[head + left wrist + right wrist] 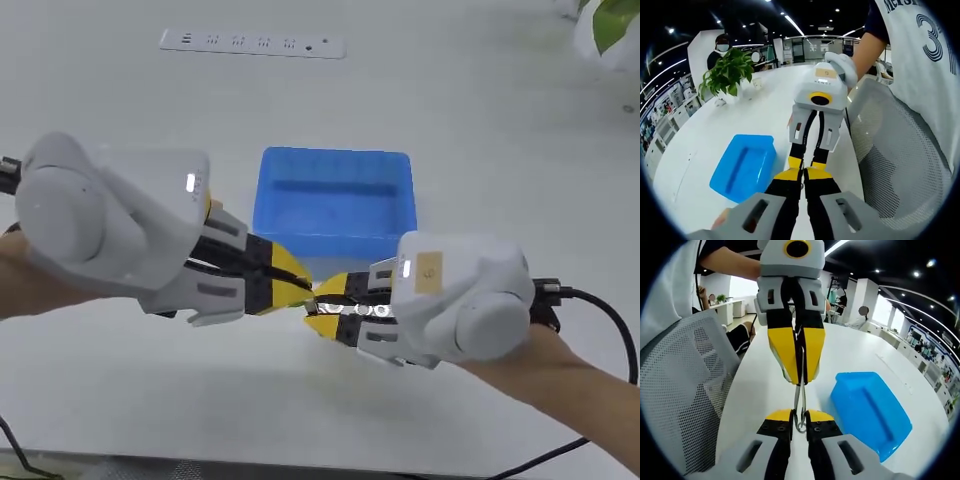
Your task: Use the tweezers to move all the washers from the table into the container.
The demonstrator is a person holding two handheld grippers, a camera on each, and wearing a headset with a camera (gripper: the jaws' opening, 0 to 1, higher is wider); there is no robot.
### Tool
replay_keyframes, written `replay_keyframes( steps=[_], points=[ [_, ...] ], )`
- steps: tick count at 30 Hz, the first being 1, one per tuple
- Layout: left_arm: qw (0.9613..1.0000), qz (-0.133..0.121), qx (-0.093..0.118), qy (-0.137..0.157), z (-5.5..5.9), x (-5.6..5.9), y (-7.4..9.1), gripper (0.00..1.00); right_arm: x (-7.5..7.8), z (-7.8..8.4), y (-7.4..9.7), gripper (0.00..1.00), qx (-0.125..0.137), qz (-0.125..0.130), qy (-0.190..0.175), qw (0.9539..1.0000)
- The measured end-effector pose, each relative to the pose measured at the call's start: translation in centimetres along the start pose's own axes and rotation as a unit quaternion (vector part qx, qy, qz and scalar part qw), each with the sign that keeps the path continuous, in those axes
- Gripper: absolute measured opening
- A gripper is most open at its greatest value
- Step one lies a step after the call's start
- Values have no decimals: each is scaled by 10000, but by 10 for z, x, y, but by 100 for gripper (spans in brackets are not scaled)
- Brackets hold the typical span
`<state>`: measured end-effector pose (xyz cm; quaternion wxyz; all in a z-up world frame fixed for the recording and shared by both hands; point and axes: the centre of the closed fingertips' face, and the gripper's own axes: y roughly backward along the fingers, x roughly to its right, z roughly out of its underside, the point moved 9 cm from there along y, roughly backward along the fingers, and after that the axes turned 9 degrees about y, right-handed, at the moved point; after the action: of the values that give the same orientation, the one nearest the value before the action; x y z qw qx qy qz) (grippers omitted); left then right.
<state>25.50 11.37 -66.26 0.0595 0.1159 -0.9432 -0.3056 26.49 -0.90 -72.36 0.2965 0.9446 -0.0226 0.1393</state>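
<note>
Before the container (335,238), left gripper (800,380) and right gripper (800,424) jaws clamp tweezers (799,405), tips hidden.

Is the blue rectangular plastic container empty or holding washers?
Empty: in the head view the blue rectangular plastic container has a bare floor.

bright ceiling lights (791,21), soft shadows, fisheye warping at edges, head view perhaps overexposed

Between the jaws of my right gripper (800,418): thin, bright metal tweezers (799,399). To its right: glossy blue plastic container (872,412) on smooth, matt white table (756,390).
</note>
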Motion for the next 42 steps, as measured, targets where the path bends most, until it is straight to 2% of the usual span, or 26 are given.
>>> replay_keyframes(
  steps=[8,21,27,29,40,42],
  points=[
    [10000,32,-61,38,2,-2,-3,6,-1,4,-2,11,-16,-44,-108,9999],
    [9998,29,-41,201,2,-6,-3,6,1,5,-4,10,-19,-67,-228,9997],
    [9997,46,-172,190,3,-6,-1,6,0,2,-6,10,-91,-65,-189,9998],
    [9990,111,-217,366,4,-5,0,6,0,2,-6,10,-99,-88,-179,9998],
    [9993,51,-172,333,-12,-6,10,6,4,-9,4,10,85,38,-262,9996],
    [9993,68,-119,349,-17,-6,13,6,5,-12,7,10,221,18,-312,9993]
  ],
)
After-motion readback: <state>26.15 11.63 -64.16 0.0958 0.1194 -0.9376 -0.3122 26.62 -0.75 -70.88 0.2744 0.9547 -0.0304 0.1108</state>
